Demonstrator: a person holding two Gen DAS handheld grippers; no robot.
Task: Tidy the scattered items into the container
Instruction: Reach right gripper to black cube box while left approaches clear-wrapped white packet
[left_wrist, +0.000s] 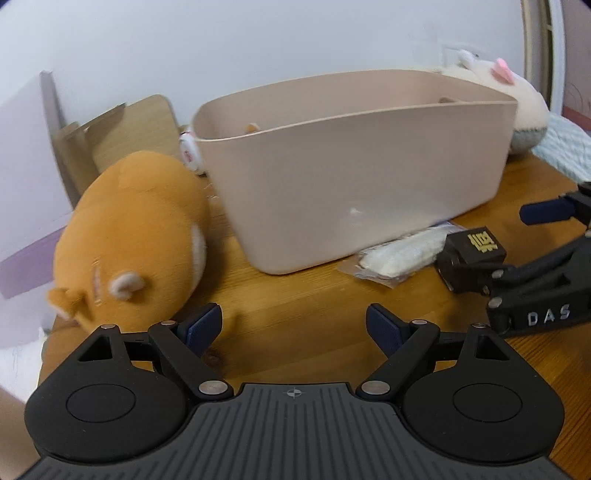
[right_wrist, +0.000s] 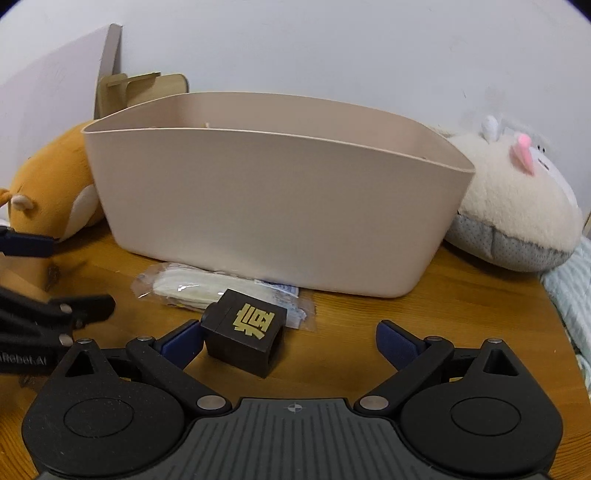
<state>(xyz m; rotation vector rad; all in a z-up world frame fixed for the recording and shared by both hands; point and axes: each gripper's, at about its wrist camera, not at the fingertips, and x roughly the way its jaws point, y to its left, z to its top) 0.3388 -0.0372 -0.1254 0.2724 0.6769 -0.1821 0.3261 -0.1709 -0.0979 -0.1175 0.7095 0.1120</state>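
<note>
A beige plastic container (left_wrist: 354, 177) stands on the wooden table (left_wrist: 295, 295); it also shows in the right wrist view (right_wrist: 273, 214). A dark cube with a gold character (right_wrist: 245, 332) lies in front of it, touching my right gripper's left fingertip (right_wrist: 184, 341). My right gripper (right_wrist: 291, 343) is open around empty space beside the cube. A clear packet of white masks (right_wrist: 207, 288) lies against the container's base. An orange plush (left_wrist: 136, 236) lies left of the container. My left gripper (left_wrist: 293, 326) is open and empty, its left finger next to the plush.
A cream and grey plush (right_wrist: 517, 206) rests at the container's right end. A wooden stand (right_wrist: 147, 88) and a white panel stand behind at the left. A light blue striped cloth (right_wrist: 569, 295) lies at the table's right edge. A small white and red item (left_wrist: 190, 151) sits behind the container.
</note>
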